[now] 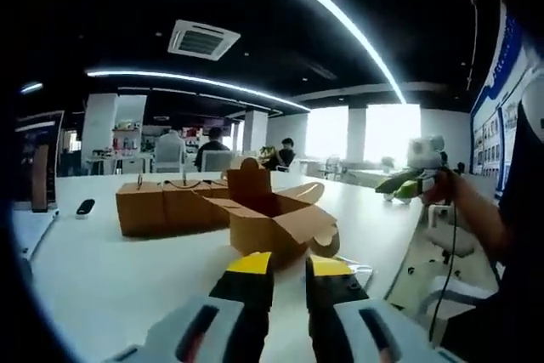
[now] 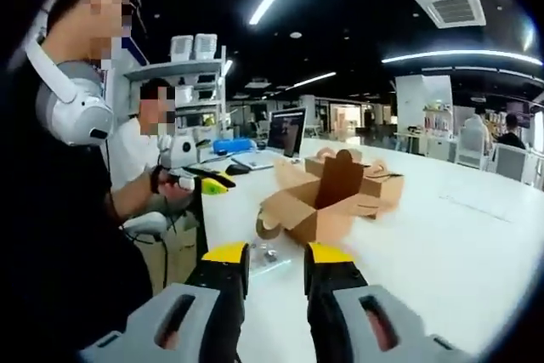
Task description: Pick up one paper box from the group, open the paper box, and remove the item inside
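Note:
An opened brown paper box (image 1: 274,215) with its flaps spread stands on the white table (image 1: 127,278), just beyond my left gripper (image 1: 289,266), which is open and holds nothing. A brown round item (image 1: 326,244) lies against the box's near right side. Behind the box sits a group of closed paper boxes (image 1: 166,206). In the right gripper view the same open box (image 2: 327,201) is ahead of my right gripper (image 2: 277,254), also open with nothing between its jaws, and the round item (image 2: 267,227) rests at the box's left. The closed boxes (image 2: 382,183) stand behind.
A clear plastic wrapper (image 2: 268,259) lies on the table near the jaws. A person with headphones (image 2: 72,116) is close on the left; a seated person (image 2: 144,150) is beside a laptop (image 2: 285,132). A dark remote (image 1: 85,207) lies far left. Chairs and people sit beyond.

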The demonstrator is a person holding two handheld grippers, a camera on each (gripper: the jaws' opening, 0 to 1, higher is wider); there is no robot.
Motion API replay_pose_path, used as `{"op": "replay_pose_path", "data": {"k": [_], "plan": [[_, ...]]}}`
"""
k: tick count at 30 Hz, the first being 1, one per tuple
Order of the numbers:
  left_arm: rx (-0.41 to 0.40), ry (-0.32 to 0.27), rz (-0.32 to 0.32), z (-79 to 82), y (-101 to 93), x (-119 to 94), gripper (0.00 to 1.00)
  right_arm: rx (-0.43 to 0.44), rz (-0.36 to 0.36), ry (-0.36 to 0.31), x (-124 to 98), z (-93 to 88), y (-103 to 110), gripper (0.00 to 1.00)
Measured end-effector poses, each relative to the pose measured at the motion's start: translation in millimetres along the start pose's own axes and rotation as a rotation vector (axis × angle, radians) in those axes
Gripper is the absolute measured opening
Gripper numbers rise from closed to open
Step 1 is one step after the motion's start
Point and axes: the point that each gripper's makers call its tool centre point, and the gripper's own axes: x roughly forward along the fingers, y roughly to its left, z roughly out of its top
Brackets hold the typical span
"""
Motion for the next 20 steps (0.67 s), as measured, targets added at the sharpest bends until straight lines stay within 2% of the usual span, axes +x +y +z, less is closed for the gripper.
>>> {"op": "replay_pose_path", "data": {"k": [3, 5, 8, 12, 13, 15, 17, 20], "plan": [[-0.01, -0.001, 0.0, -1.6, -1.0, -1, 0.18, 0.022, -0.012, -0.01, 0, -0.3, -1, 0.28], [0.001, -0.018, 0.025, 1.7, 0.5, -2, 0.18, 0.054, -0.029, -0.024, 2, 1.2, -3, 0.31], [0.026, -0.026, 0.006, 6.6, -6.3, -5, 0.18, 0.051, -0.056, 0.017, 3, -5.1, -5, 0.36], [0.06, 0.012, -0.007, 0.9, -11.0, -5, 0.18, 0.06, -0.08, 0.022, 2, -6.5, -9, 0.35], [0.063, 0.025, -0.008, -1.9, -11.1, -4, 0.18, 0.07, -0.087, 0.001, 2, -3.3, -10, 0.34], [0.066, 0.041, -0.006, -6.0, -11.3, -4, 0.18, 0.08, -0.159, -0.096, -2, 11.9, -25, 0.3], [0.065, 0.048, -0.006, -7.8, -11.7, -4, 0.18, 0.119, -0.171, -0.167, -6, 21.0, -29, 0.3], [0.055, 0.049, -0.012, -8.9, -14.1, -4, 0.18, 0.118, -0.156, -0.169, -6, 21.3, -27, 0.3]]}}
